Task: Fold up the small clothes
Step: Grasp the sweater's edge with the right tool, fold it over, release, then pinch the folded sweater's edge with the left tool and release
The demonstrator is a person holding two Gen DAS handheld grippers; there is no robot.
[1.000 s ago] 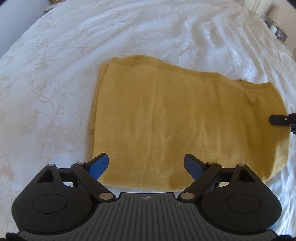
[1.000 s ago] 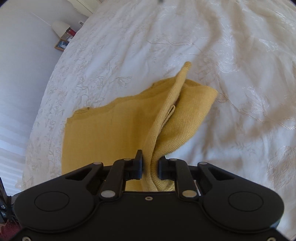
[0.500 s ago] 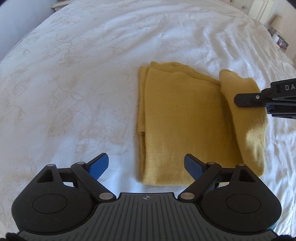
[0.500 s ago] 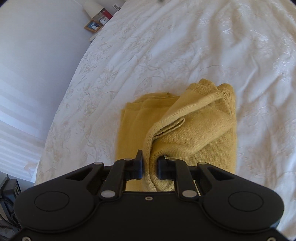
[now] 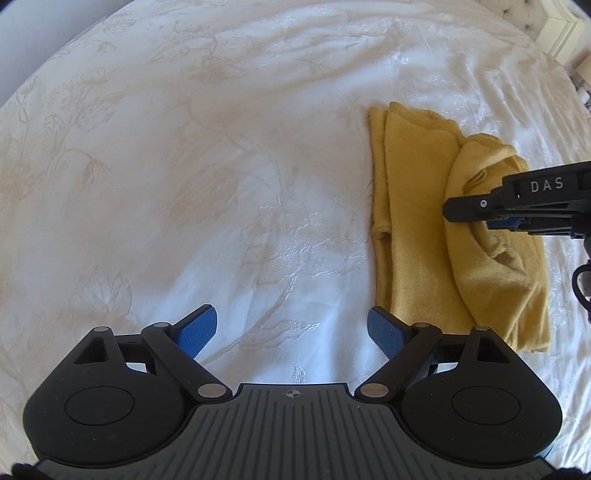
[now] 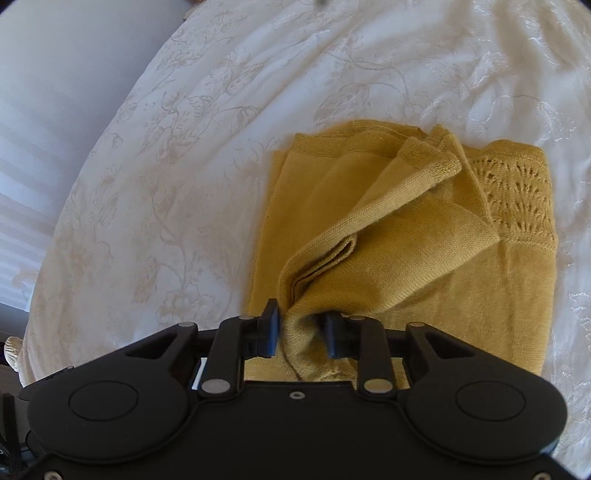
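Note:
A mustard-yellow knitted garment (image 5: 413, 229) lies partly folded on the white bed. My right gripper (image 6: 301, 332) holds a bunched edge of the garment (image 6: 388, 236) between its jaws, which now stand a little apart around the fabric, over the lower layer. It also shows in the left wrist view (image 5: 491, 218), coming in from the right above the garment. My left gripper (image 5: 291, 332) is open and empty, low over the bare bedspread to the left of the garment.
The white embroidered bedspread (image 5: 184, 166) spreads all around the garment. A pale wall (image 6: 55, 92) lies past the bed's left edge in the right wrist view. Furniture (image 5: 557, 26) stands at the far right corner.
My right gripper has carried the garment's edge over onto the rest, making the fold narrower, and its jaws have parted slightly. My left gripper has drawn away to the left.

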